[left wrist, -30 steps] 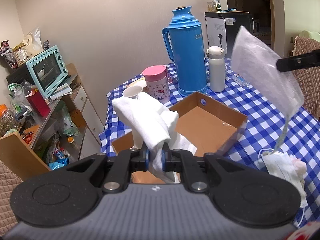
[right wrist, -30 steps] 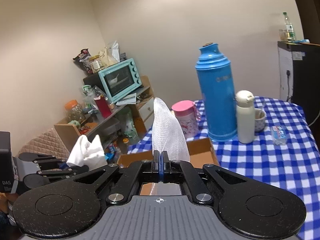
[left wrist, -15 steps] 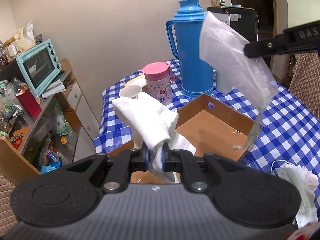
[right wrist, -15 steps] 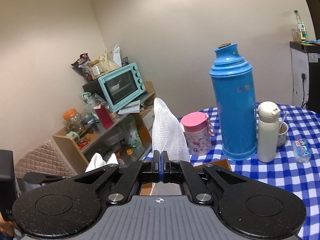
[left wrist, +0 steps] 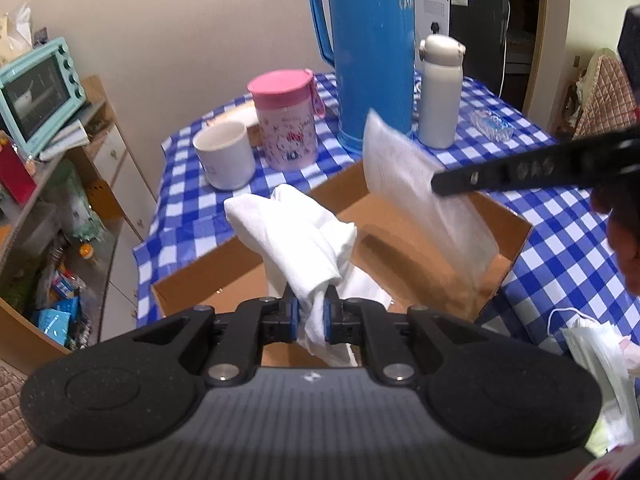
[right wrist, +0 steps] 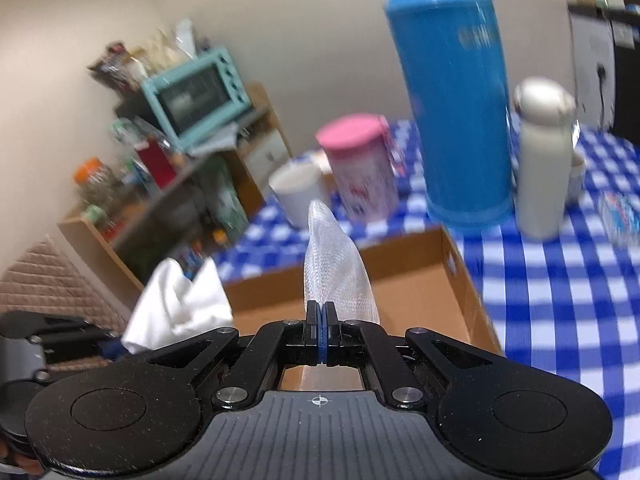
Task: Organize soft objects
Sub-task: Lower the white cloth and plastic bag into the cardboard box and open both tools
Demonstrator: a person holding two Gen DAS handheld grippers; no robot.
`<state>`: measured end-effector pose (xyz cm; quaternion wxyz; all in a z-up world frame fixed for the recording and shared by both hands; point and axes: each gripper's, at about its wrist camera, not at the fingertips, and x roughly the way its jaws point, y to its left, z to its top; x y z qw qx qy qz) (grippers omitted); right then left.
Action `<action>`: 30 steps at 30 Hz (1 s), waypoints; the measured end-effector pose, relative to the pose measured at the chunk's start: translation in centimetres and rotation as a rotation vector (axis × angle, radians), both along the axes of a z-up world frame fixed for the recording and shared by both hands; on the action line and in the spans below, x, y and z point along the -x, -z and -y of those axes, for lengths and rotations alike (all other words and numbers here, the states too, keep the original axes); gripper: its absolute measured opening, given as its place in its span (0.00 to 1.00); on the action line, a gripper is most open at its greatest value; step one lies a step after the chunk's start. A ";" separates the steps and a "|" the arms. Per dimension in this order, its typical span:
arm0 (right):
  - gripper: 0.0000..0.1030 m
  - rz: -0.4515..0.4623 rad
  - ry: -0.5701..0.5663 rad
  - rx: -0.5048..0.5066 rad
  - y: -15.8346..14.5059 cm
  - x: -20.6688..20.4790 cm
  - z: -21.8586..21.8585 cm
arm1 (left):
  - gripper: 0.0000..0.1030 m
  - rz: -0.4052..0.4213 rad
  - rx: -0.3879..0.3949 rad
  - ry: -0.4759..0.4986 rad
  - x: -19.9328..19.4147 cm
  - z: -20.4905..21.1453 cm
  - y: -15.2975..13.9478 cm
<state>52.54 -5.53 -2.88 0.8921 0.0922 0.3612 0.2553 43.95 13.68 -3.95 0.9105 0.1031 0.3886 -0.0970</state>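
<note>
My left gripper is shut on a white cloth and holds it over the near end of an open cardboard box. My right gripper is shut on a thin white mesh sheet. In the left wrist view that mesh sheet hangs from the right gripper down into the box. The white cloth and the box also show in the right wrist view.
A blue thermos, a white bottle, a pink cup and a white mug stand behind the box on the blue checked tablecloth. Face masks lie at the right. Shelves with a teal oven stand at the left.
Both grippers have moved down and forward toward the box. The mesh sheet now hangs inside the box; earlier it hung above it.
</note>
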 end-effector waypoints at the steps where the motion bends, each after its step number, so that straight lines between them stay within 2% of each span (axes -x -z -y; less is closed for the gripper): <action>1: 0.00 -0.020 0.002 0.004 0.5 -0.2 0.0 | 0.10 -0.005 0.001 0.001 -0.1 0.0 0.2; 7: 0.02 -0.089 0.046 0.009 1.8 -1.1 0.7 | 0.11 -0.030 0.024 0.011 -0.9 0.3 1.2; 9: 0.11 -0.084 0.042 0.017 1.7 -0.9 0.9 | 0.16 -0.031 0.046 0.021 -1.1 0.4 1.2; 10: 0.28 -0.079 0.041 0.024 1.7 -0.8 0.9 | 0.16 -0.034 0.055 0.024 -1.3 0.4 1.2; 11: 0.53 -0.073 0.041 0.033 1.7 -0.6 0.9 | 0.22 -0.034 0.062 0.028 -1.3 0.5 1.2; 12: 0.62 -0.069 0.042 0.041 1.6 -0.4 0.7 | 0.36 -0.031 0.062 0.031 -1.3 0.6 1.1; 13: 0.66 -0.062 0.042 0.048 1.5 -0.2 0.7 | 0.40 -0.025 0.057 0.031 -1.3 0.7 1.1; 19: 0.66 -0.066 0.016 0.101 1.5 0.8 0.2 | 0.44 -0.042 0.052 0.031 -0.9 0.6 1.3; 30: 0.66 -0.082 0.035 0.100 1.0 3.3 1.1 | 0.45 -0.081 0.065 -0.022 0.6 -0.8 0.9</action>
